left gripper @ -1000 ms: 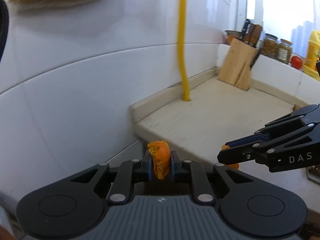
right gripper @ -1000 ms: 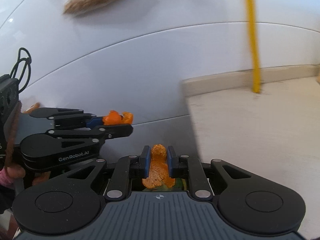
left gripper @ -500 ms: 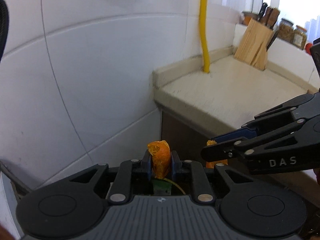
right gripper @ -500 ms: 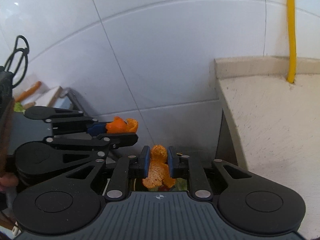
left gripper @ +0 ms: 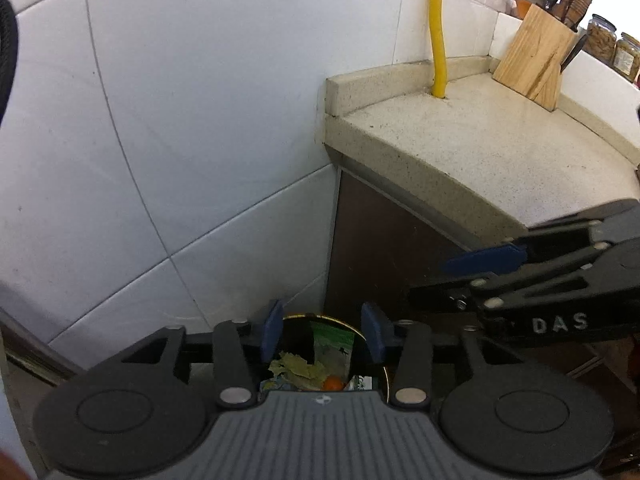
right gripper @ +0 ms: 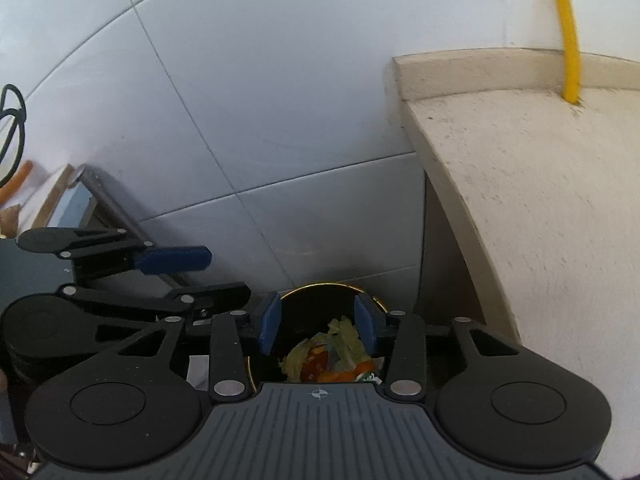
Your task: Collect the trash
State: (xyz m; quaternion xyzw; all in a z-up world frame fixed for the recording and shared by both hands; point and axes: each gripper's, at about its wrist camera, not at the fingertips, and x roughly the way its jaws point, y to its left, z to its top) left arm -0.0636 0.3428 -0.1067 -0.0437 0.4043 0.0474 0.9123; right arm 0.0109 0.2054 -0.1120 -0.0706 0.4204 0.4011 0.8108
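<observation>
Left gripper spread wide and empty, right gripper likewise wide and empty, both over the trash bin at 6 o'clock, orange peel among scraps inside, countertop at 2 o'clock.

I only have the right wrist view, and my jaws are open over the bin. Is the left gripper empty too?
Observer: Yes. The left wrist view shows the left gripper with its jaws apart, nothing between them, and the bin straight below.
Operator: What is on top of the trash on that side?
Observer: A green packet stands against the far rim.
Operator: Anything farther along the counter?
Observer: A wooden knife block stands at the back of the counter, with glass jars beyond it.
</observation>
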